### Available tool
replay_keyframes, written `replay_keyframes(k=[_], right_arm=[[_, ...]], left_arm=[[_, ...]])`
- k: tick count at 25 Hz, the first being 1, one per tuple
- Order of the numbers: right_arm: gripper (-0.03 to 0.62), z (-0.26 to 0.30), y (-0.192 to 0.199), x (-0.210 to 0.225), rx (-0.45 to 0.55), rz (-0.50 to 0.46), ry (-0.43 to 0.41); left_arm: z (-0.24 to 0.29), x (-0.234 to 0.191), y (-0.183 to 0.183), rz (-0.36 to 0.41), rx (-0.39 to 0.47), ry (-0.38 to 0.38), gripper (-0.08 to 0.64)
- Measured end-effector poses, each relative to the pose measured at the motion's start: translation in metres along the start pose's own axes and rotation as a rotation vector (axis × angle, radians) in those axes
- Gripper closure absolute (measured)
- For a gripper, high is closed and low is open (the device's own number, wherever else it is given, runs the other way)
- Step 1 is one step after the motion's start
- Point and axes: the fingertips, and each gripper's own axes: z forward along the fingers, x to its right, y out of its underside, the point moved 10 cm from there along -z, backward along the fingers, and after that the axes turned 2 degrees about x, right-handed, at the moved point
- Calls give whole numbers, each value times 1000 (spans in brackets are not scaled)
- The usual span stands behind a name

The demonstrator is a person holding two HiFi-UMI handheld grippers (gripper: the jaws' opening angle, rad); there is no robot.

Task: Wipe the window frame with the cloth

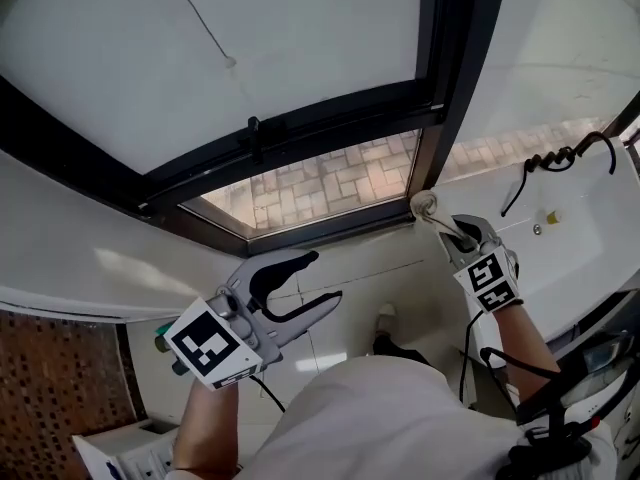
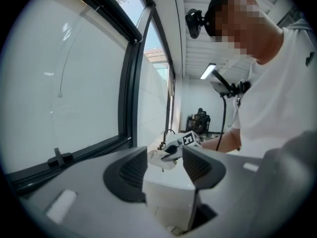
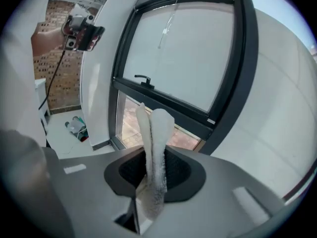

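Cloth [image 1: 425, 205] slip risk at the corner

We see the right hand-held gripper [image 1: 450, 230] pinching the white cloth right at the lower right corner of the dark window frame [image 1: 300, 233]. Left hand-held gripper [image 1: 325, 277] is spread, empty, well below the frame. Only a thin fold looks gripped, so we judge that dragging on the frame could pull it free. White sill [image 1: 100, 258] below, brick paving [image 1: 320, 183] outside.

1. The cloth [image 1: 425, 206] lies at the window frame's [image 1: 340, 116] lower right corner, between the right gripper's [image 1: 447, 224] jaws.
2. The left gripper [image 1: 325, 276] hangs below the frame's lower edge, well to the left.
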Motion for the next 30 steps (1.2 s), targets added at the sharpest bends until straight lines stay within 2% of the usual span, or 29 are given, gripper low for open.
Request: replay_keyframes(k=[2,5,11,17,22,26,30], right_arm=[[518,-26,-3,-12,25,60,28],[518,-63,-19,-36,75,90,79],[518,-132,-44,-108,195,188,142],[518,-191,-48,-172,206,238,193],[518,-213,-58,-178,231,243,221],[517,-217,-73,-161,257,224,202],[518,-226,-84,-149,289,225,183]], left_arm=[[-19,12,5,3,18,-5,318],[-55,32,16,6,43,-18,318],[-131,72,52,-9,75,-45,318],[-187,102,87,-49,70,-89,318],[-213,105,92,-36,73,-146,318],[-210,108,76,-43,80,-187,318],[-196,116,59,-19,72,-178,318]])
